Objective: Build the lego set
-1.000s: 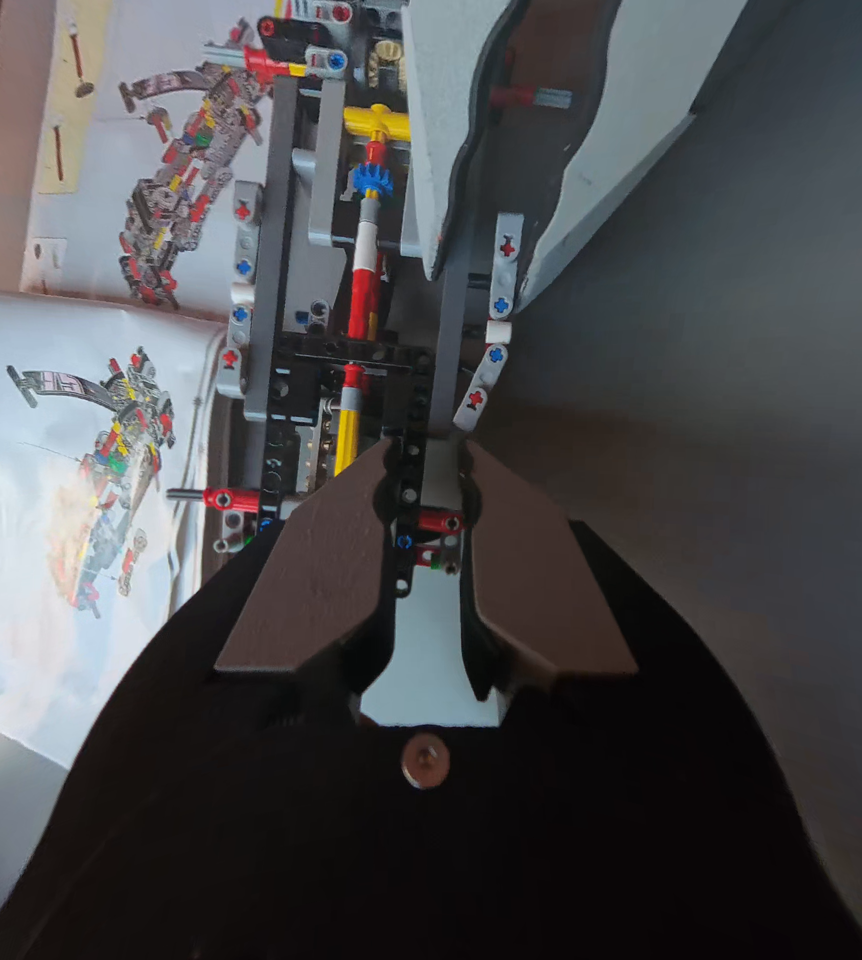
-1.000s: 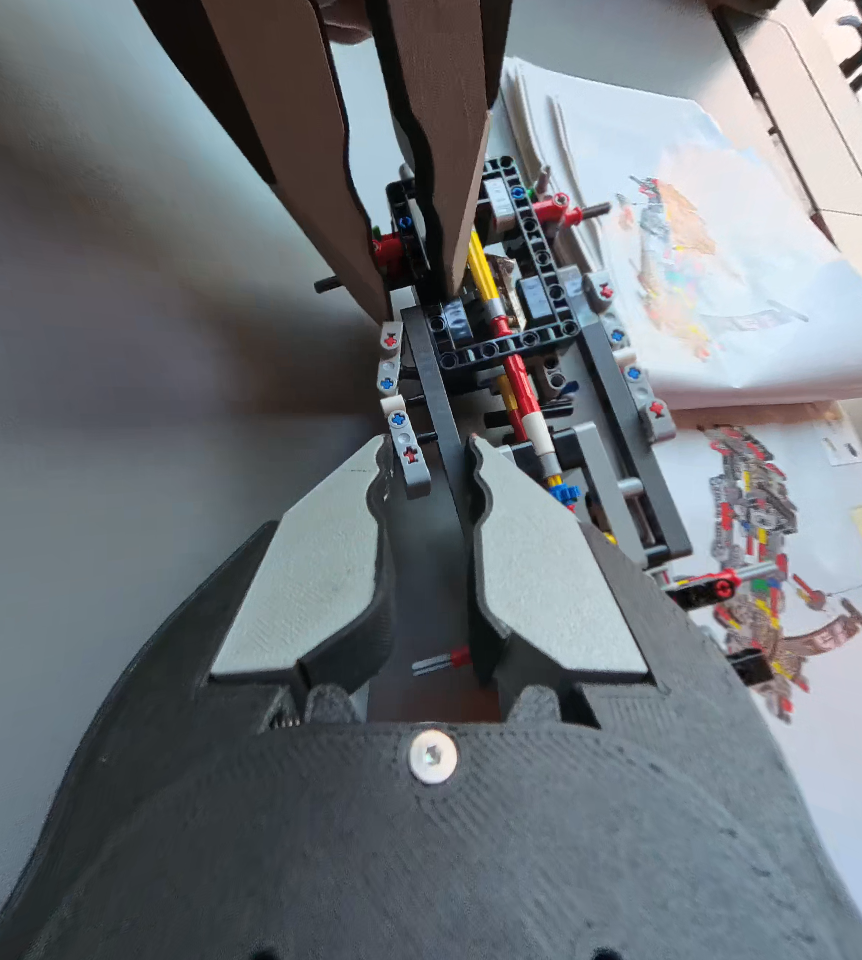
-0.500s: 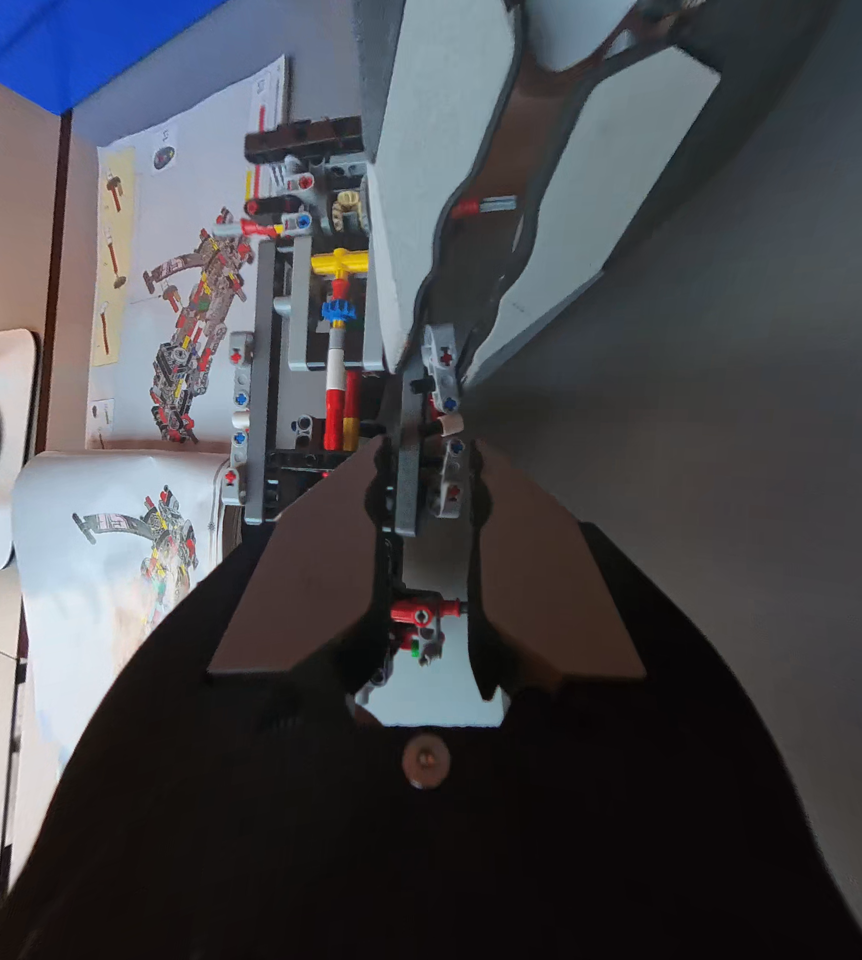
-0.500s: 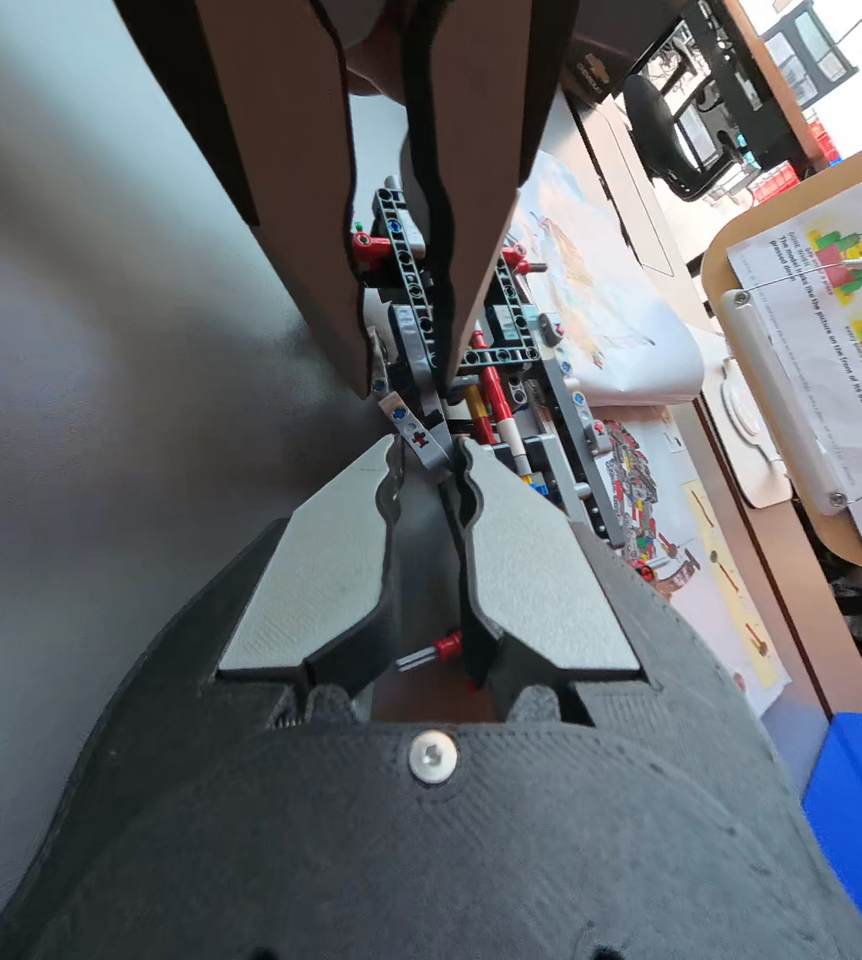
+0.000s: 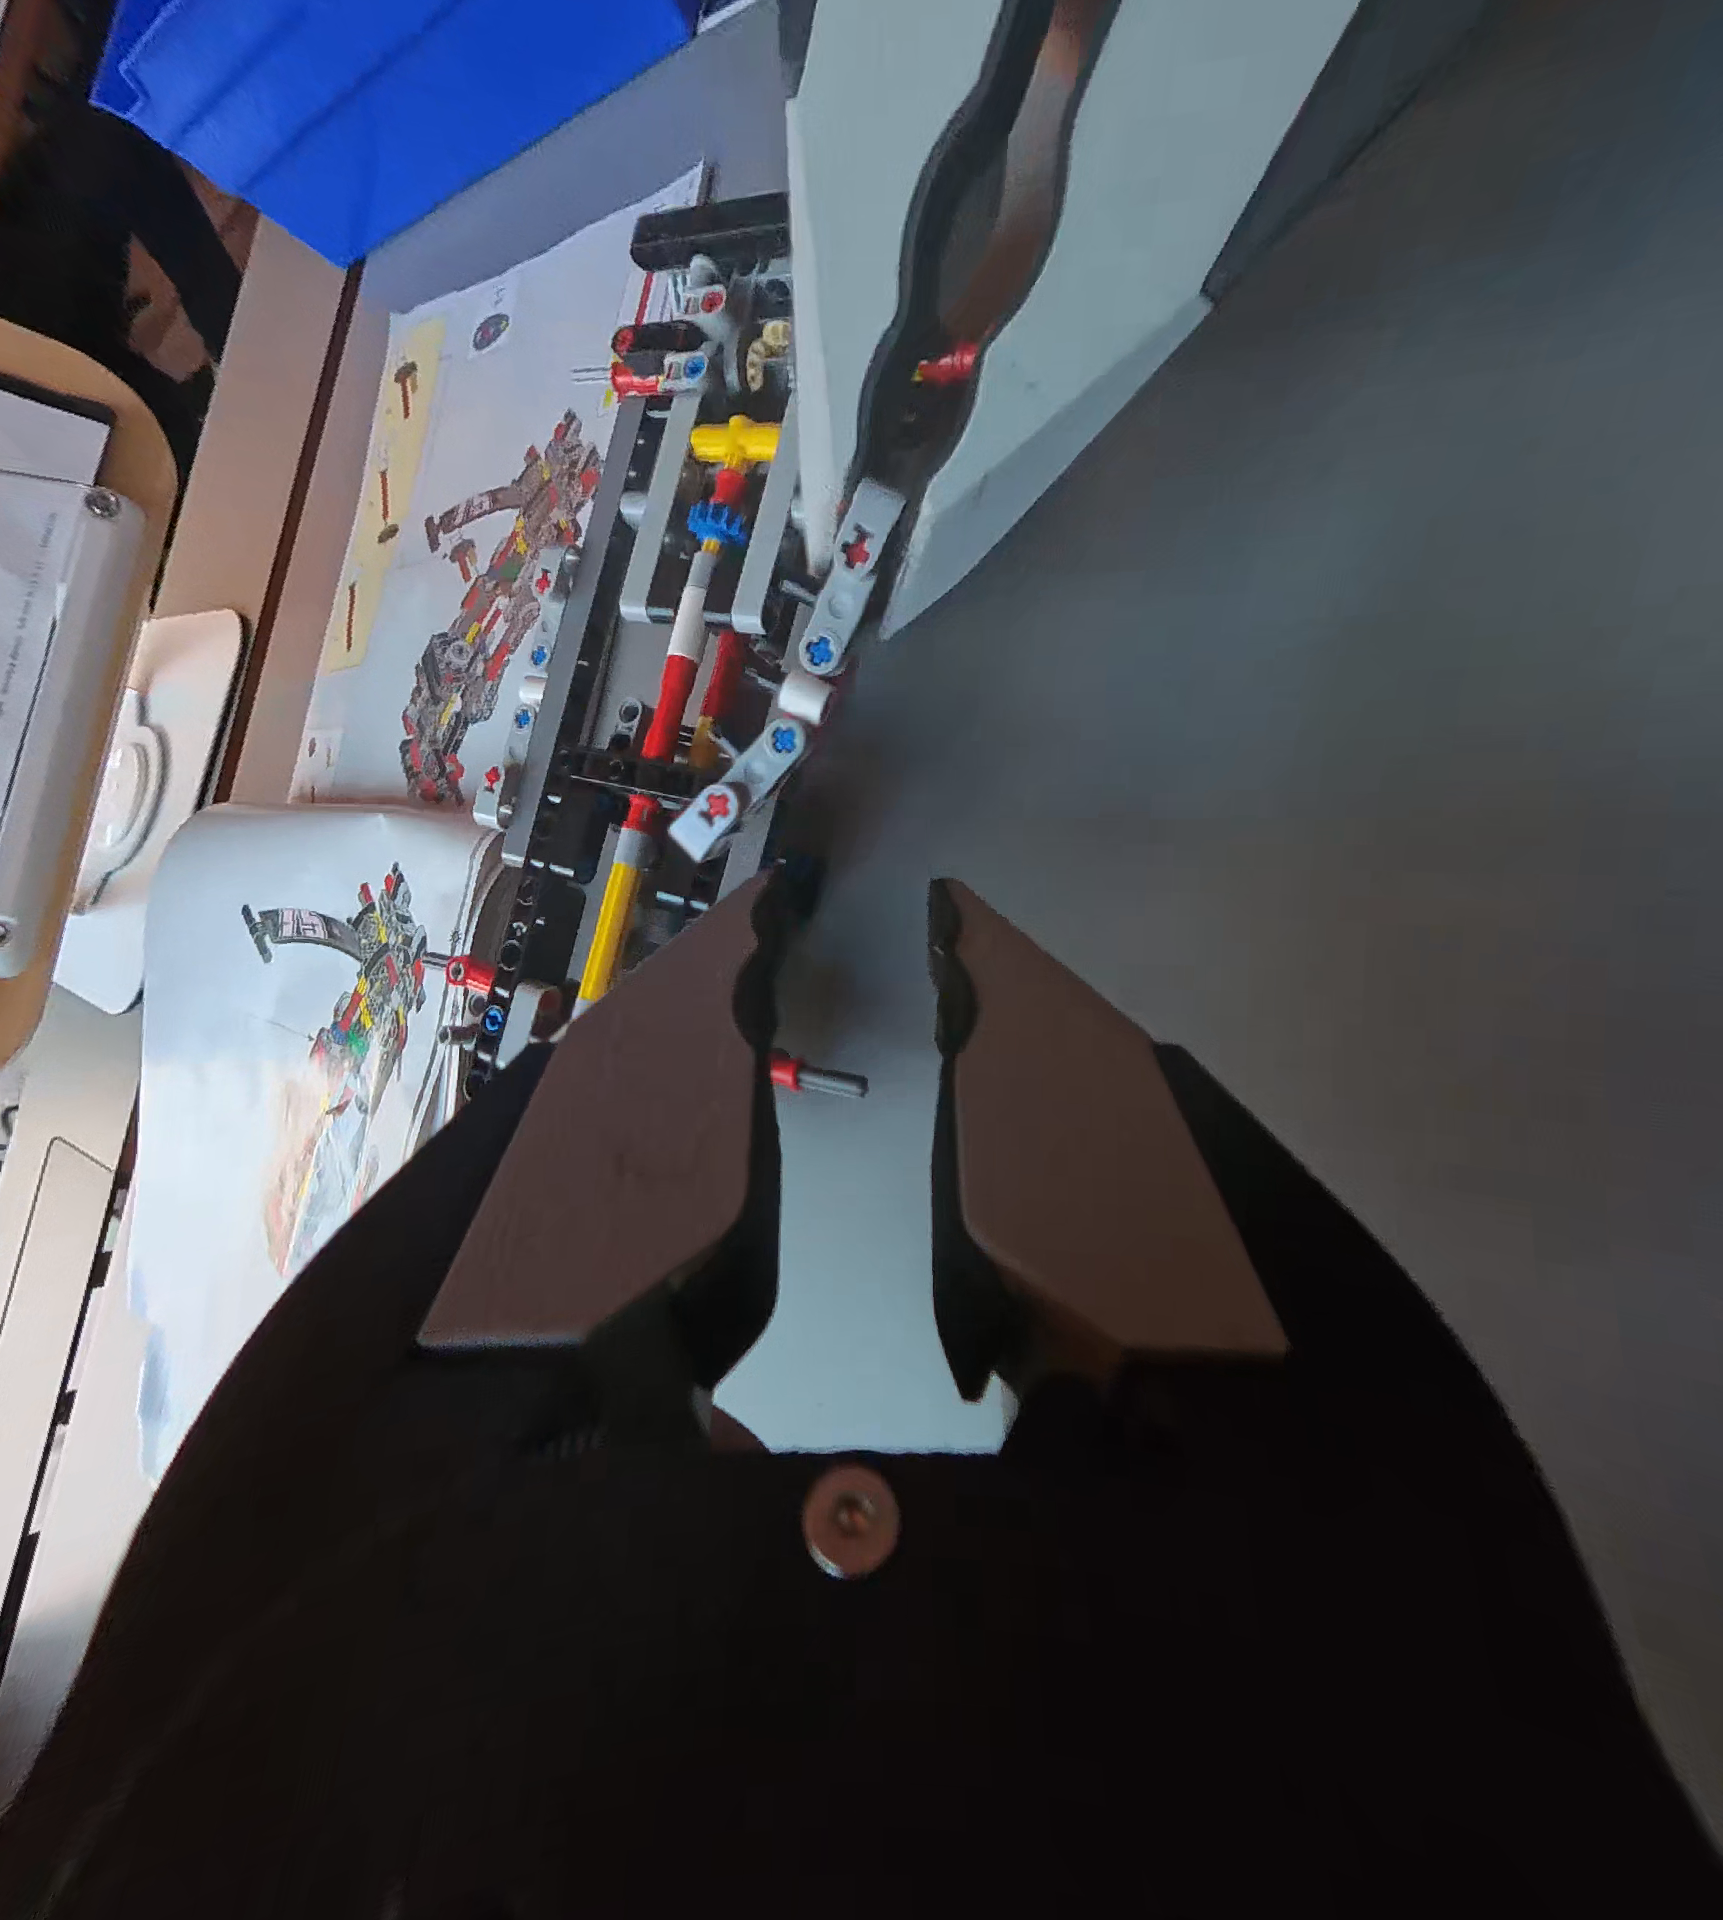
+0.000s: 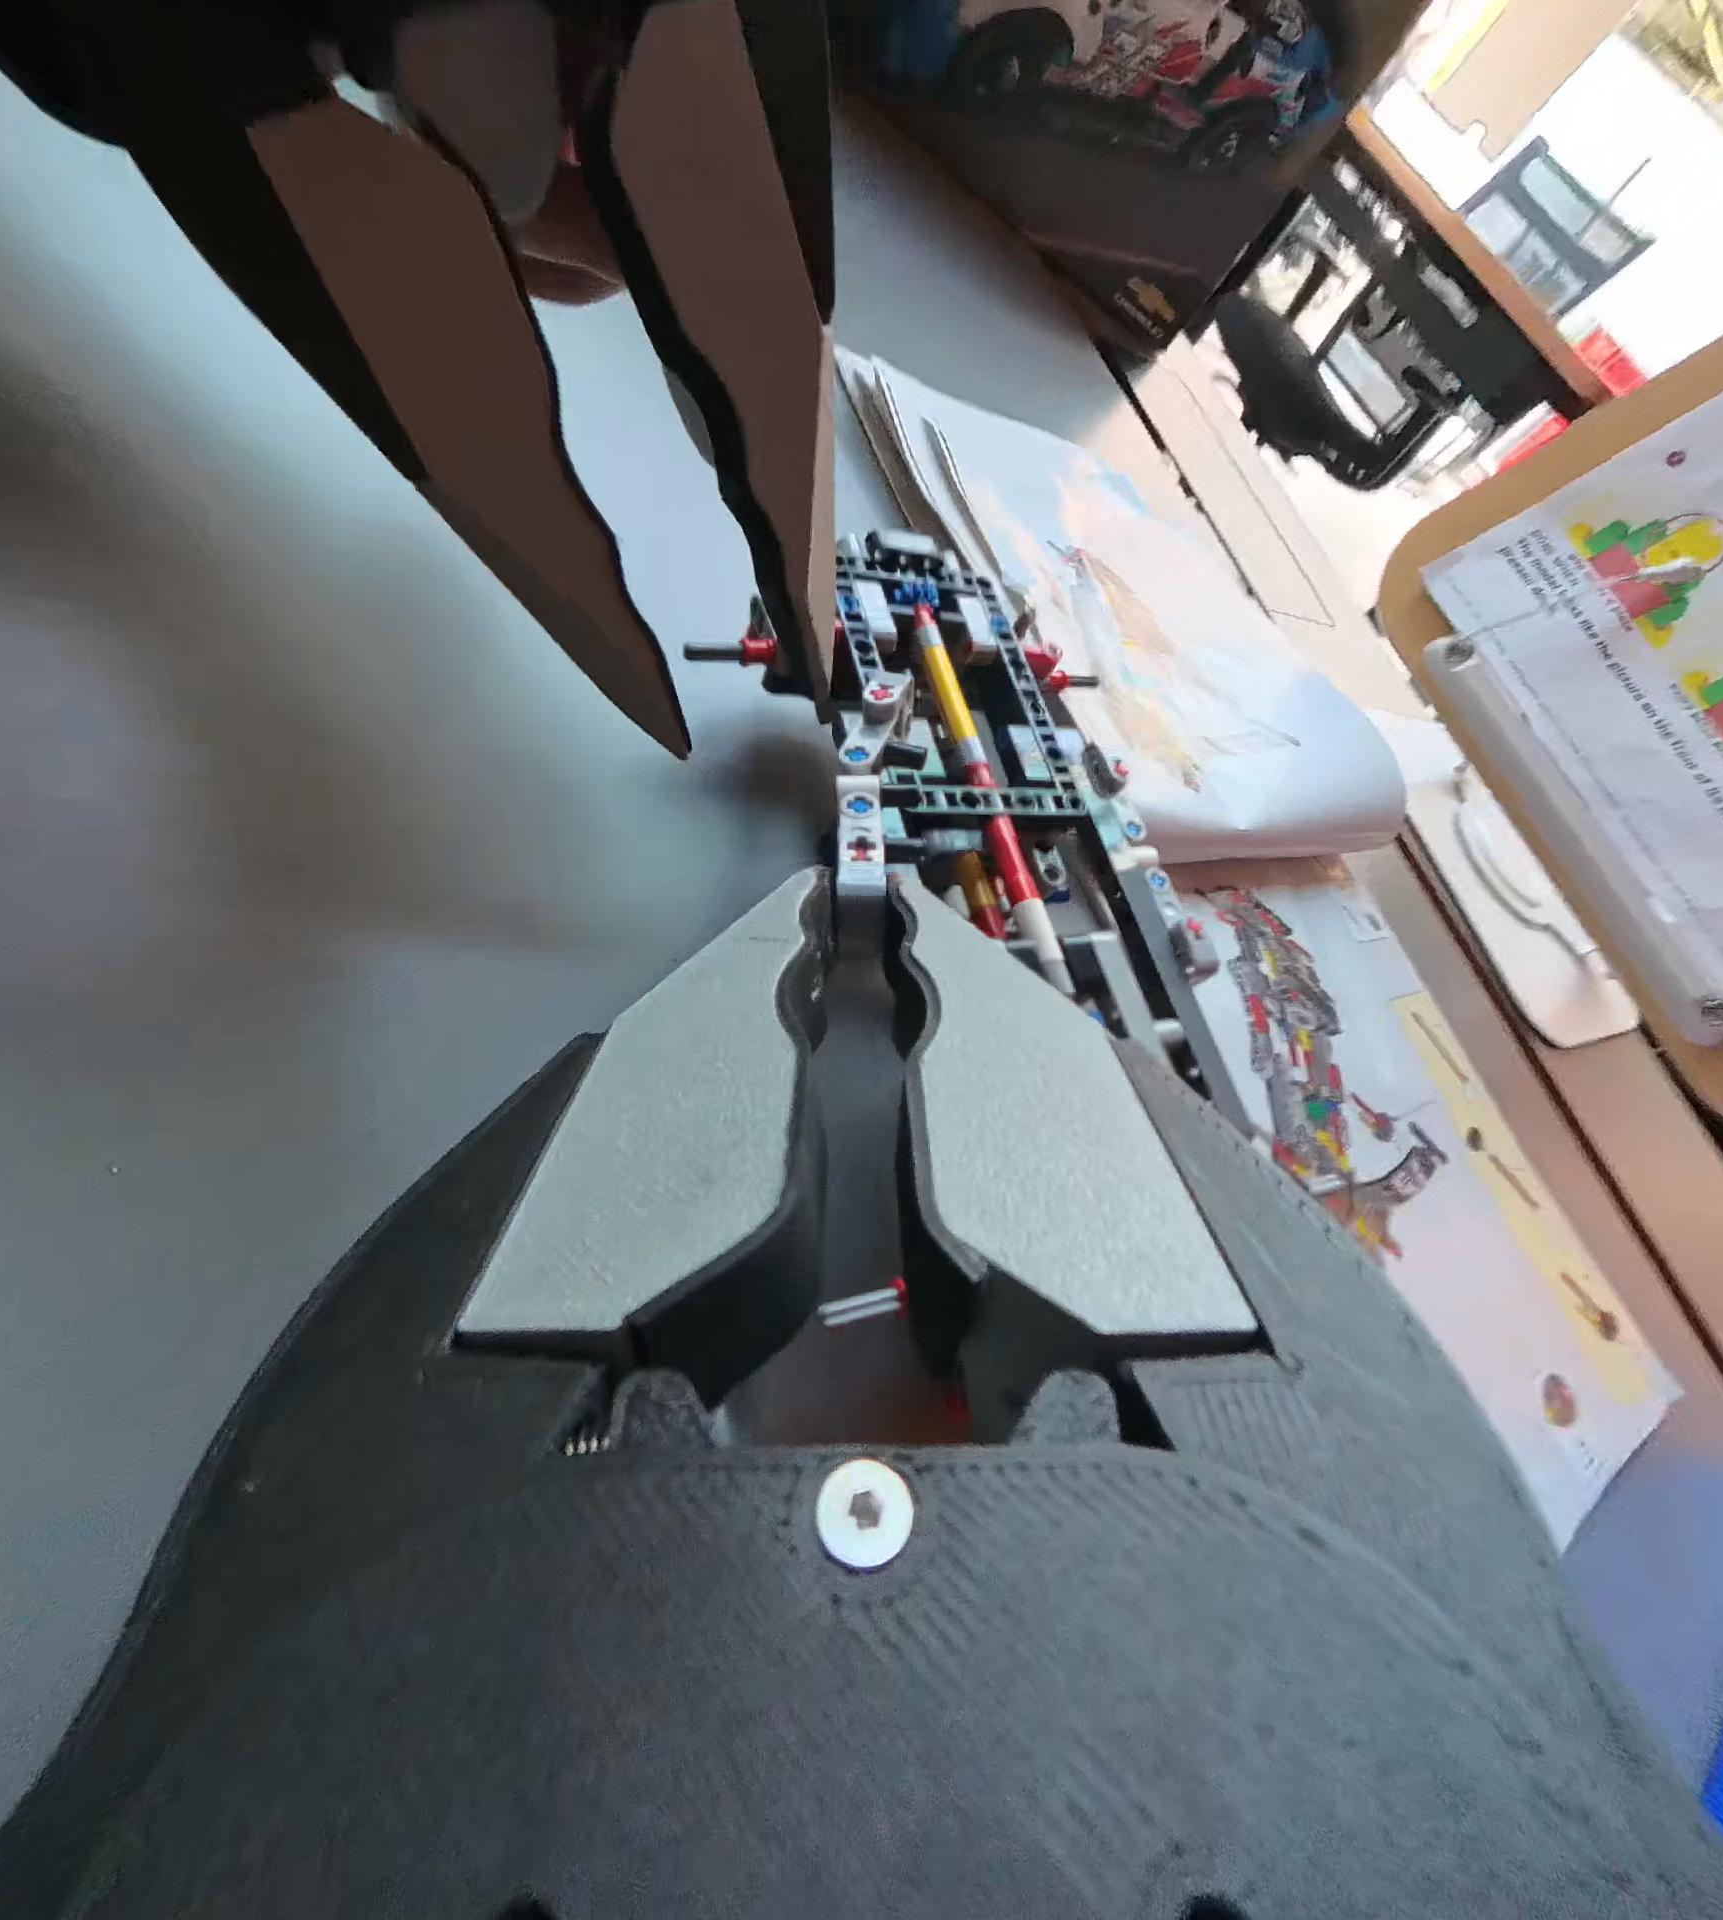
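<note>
A brick-built frame (image 6: 982, 790) is laid on the counter (image 6: 213, 935), between two facing claws, with open instruction sheets (image 6: 1200, 675) spread just beside it on the far side

The left gripper's brown finger (image 5: 628, 1122) covers the near end of the brick model (image 5: 628, 644). The blue bin (image 5: 400, 104) at the top left is cut off by the edge. The toy car box (image 6: 1127, 62) at the top is blurry and cut off. The writing on the paper card (image 6: 1657, 665) is too small to read.
</note>
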`<state>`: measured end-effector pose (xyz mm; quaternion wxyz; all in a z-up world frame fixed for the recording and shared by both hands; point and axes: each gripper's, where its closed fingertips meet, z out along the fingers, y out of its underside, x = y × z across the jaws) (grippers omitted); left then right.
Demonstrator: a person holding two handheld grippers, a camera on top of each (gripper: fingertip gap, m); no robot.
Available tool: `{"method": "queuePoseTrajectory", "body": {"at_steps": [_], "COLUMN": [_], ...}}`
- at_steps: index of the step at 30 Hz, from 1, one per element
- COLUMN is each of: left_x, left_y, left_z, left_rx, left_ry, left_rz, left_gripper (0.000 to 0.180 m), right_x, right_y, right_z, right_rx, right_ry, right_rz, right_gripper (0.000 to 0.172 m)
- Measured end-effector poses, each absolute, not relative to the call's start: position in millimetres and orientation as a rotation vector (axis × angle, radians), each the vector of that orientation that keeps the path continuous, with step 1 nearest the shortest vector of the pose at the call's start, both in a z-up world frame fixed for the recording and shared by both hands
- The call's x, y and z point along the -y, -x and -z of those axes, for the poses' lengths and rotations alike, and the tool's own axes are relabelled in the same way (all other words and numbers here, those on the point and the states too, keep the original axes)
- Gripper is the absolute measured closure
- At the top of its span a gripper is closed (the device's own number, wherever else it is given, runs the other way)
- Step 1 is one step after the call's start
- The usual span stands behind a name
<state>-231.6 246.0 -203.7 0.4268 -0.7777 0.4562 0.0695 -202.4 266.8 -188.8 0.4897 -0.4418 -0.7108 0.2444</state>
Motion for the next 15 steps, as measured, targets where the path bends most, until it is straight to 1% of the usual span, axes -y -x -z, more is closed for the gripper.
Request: {"method": "queuePoseTrajectory", "body": {"at_steps": [2,6,8,11,13,15], "left_x": [-250.0,-245.6,-232.4,-226.5,-227.1,-231.9], "left_y": [234.1,231.9,217.0,207.7,208.2,209.3], "left_z": [204.9,195.2,190.7,187.2,187.0,185.0], "left_rx": [-1.132,-1.181,-1.264,-1.271,-1.249,-1.142], "left_ry": [1.934,1.889,1.836,1.834,1.85,1.882], "left_rz": [-0.18,-0.184,-0.055,0.053,0.074,0.103], "left_gripper": [0.156,0.15,0.158,0.158,0.168,0.17], "right_x": [-269.5,-245.9,-233.7,-222.6,-223.5,-232.3], "right_y": [200.9,193.9,189.2,185.1,184.3,185.7], "right_z": [196.2,190.4,184.3,176.8,175.8,176.4], "right_rx": [1.745,1.794,1.799,1.789,1.77,1.718], "right_ry": [1.104,1.035,1.0,0.979,0.993,1.052], "right_rz": [-0.577,-0.676,-0.75,-0.834,-0.843,-0.822], "right_gripper": [0.166,0.166,0.166,0.166,0.166,0.166]}}
